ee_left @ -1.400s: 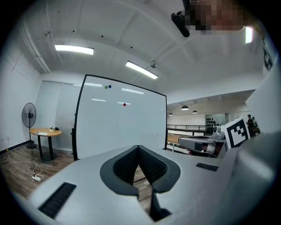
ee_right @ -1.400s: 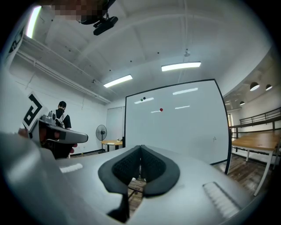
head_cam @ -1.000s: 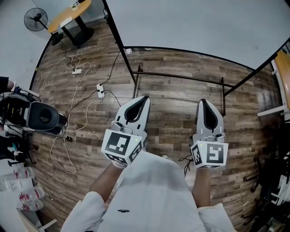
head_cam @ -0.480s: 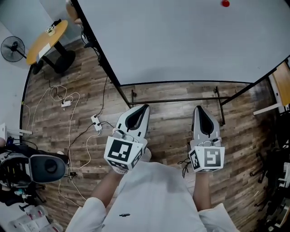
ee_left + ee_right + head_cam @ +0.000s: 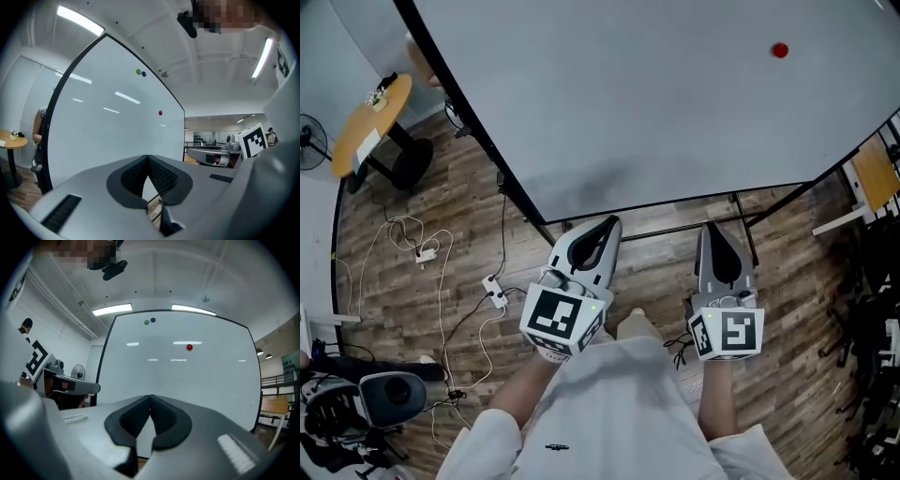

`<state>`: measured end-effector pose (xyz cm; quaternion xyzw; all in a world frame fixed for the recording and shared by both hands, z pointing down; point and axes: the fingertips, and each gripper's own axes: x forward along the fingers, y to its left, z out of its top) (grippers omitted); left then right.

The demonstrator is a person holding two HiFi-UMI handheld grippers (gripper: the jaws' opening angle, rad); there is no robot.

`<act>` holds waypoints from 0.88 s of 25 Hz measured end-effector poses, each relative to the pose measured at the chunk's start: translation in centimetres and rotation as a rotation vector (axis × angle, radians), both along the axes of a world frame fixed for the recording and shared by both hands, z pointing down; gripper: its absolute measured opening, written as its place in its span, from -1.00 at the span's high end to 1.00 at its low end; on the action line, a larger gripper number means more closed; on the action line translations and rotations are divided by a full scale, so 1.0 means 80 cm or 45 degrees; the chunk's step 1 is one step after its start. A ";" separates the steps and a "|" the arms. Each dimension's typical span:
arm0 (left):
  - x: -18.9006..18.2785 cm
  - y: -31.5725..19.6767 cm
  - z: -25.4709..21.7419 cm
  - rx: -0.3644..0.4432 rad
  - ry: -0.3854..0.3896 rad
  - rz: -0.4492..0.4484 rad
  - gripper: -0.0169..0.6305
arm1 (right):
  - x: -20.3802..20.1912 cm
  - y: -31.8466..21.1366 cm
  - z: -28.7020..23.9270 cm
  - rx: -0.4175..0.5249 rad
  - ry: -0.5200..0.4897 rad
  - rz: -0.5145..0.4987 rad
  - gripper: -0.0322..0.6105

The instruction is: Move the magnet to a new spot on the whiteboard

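1. Three magnets sit on the whiteboard (image 5: 656, 112), and none is held. A red magnet (image 5: 189, 347) is on its own, lower and to the right. A green magnet (image 5: 146, 322) and a blue magnet (image 5: 153, 320) are side by side near the top edge.
2. State of the left gripper (image 5: 605, 225): jaws closed tip to tip with nothing between them, held level in front of the board's lower edge and short of it.
3. State of the right gripper (image 5: 712, 230): jaws likewise closed and empty, facing the board and well apart from every magnet.
4. Progress: judged to be at the approach stage. No magnet has been touched, so none of the move is done.
5. Outstanding:
   - Pick a magnet. The red magnet looks the easiest to reach, though the task does not say which.
   - Close in on the board and open one gripper.
   - Grip the magnet and pull it off.
   - Set it on a bare part of the board.
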<state>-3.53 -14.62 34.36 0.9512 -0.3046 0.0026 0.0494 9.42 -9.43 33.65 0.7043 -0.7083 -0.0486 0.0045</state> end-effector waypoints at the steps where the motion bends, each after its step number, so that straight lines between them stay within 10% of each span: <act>1: 0.004 -0.005 -0.001 0.000 -0.001 0.006 0.93 | 0.005 -0.005 -0.001 0.005 -0.002 0.012 0.87; 22: 0.078 -0.057 -0.020 0.030 -0.003 0.068 0.93 | 0.055 -0.058 -0.021 0.066 0.015 0.022 0.87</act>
